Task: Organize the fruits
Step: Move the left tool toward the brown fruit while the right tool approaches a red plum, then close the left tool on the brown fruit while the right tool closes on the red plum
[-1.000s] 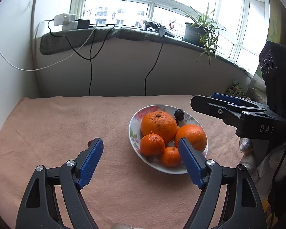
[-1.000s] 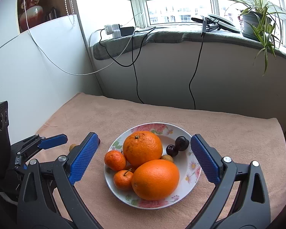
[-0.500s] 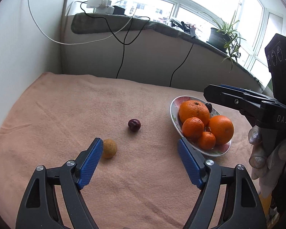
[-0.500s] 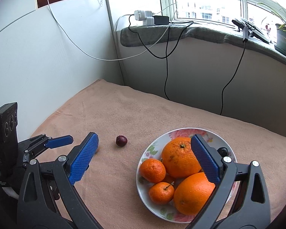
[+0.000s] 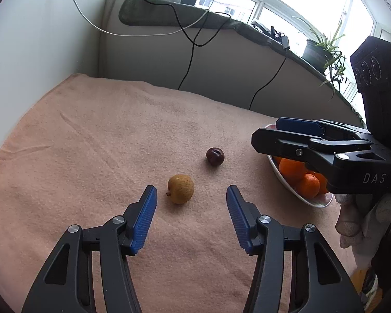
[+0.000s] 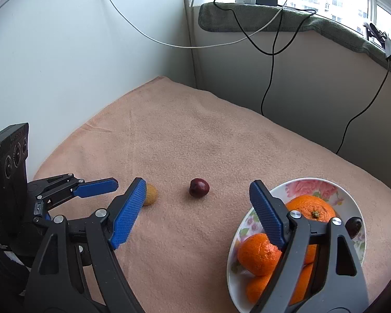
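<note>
On the peach terry-cloth-covered surface [image 5: 96, 140], the flowered white ceramic plate [image 6: 352, 195] at the right already holds several oranges [image 6: 311, 208], while a small round tan fruit [image 5: 181, 188] and a smaller dark red plum-like fruit [image 5: 215, 156] lie loose to its left. The step in hand looks like collecting these strays. The left gripper [image 5: 191, 195], whose fingers have just been closing yet stand spread and empty, faces the tan fruit and must advance to straddle it; the right gripper [image 6: 198, 190], also narrowing but spread and empty, lines up on the dark fruit.
</note>
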Demonstrator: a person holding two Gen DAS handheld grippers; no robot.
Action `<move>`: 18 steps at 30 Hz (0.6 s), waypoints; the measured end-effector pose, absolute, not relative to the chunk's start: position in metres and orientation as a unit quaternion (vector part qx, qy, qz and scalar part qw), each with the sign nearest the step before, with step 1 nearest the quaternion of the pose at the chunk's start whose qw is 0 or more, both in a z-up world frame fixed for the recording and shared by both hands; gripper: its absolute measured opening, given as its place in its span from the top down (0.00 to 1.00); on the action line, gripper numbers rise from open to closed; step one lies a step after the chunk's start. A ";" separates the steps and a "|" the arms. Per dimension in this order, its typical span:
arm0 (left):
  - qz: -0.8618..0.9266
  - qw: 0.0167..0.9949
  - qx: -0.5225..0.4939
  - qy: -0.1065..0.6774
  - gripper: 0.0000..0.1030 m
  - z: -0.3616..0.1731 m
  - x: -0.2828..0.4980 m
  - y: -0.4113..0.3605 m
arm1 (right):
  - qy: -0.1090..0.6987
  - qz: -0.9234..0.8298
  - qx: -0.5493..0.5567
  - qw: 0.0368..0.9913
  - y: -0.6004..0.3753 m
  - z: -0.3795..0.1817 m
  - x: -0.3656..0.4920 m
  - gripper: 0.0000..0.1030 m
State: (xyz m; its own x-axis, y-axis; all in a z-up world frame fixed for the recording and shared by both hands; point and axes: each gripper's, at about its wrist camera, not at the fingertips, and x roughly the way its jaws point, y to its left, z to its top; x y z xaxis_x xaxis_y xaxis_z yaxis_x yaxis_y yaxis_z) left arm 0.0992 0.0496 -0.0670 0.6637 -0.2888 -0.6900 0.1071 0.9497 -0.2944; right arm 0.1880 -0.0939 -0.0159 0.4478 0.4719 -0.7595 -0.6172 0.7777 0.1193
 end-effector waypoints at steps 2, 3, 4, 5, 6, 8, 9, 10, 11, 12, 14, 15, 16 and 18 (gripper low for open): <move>-0.112 0.903 -0.116 0.398 0.51 -0.070 0.101 0.050 | 0.424 0.327 -0.100 0.839 -0.086 -0.022 0.189 0.31; -0.113 0.902 -0.116 0.400 0.52 -0.071 0.102 0.051 | 0.427 0.329 -0.106 0.835 -0.082 -0.025 0.190 0.33; -0.114 0.901 -0.116 0.402 0.56 -0.072 0.102 0.051 | 0.429 0.331 -0.113 0.833 -0.079 -0.027 0.190 0.36; -0.115 0.900 -0.116 0.403 0.59 -0.073 0.103 0.051 | 0.432 0.332 -0.119 0.830 -0.076 -0.029 0.190 0.39; -0.115 0.900 -0.116 0.405 0.60 -0.074 0.104 0.051 | 0.434 0.334 -0.126 0.827 -0.073 -0.032 0.191 0.41; -0.116 0.899 -0.117 0.406 0.60 -0.076 0.105 0.053 | 0.440 0.335 -0.134 0.822 -0.067 -0.036 0.195 0.43; -0.117 0.898 -0.117 0.407 0.61 -0.077 0.106 0.053 | 0.442 0.333 -0.139 0.821 -0.065 -0.038 0.197 0.44; -0.117 0.898 -0.116 0.407 0.62 -0.077 0.106 0.052 | 0.445 0.332 -0.143 0.820 -0.063 -0.041 0.199 0.47; -0.118 0.898 -0.114 0.408 0.62 -0.077 0.108 0.052 | 0.447 0.331 -0.146 0.818 -0.061 -0.043 0.201 0.51; -0.118 0.898 -0.113 0.408 0.62 -0.078 0.109 0.052 | 0.451 0.332 -0.147 0.815 -0.059 -0.045 0.203 0.52; -0.119 0.897 -0.113 0.410 0.63 -0.079 0.109 0.051 | 0.456 0.331 -0.153 0.812 -0.054 -0.050 0.205 0.53; -0.119 0.897 -0.113 0.411 0.63 -0.079 0.113 0.051 | 0.457 0.330 -0.158 0.811 -0.051 -0.052 0.206 0.53; -0.119 0.896 -0.113 0.412 0.63 -0.080 0.114 0.052 | 0.459 0.328 -0.162 0.810 -0.050 -0.054 0.207 0.53; -0.117 0.895 -0.113 0.415 0.63 -0.082 0.114 0.052 | 0.463 0.324 -0.166 0.808 -0.047 -0.059 0.208 0.54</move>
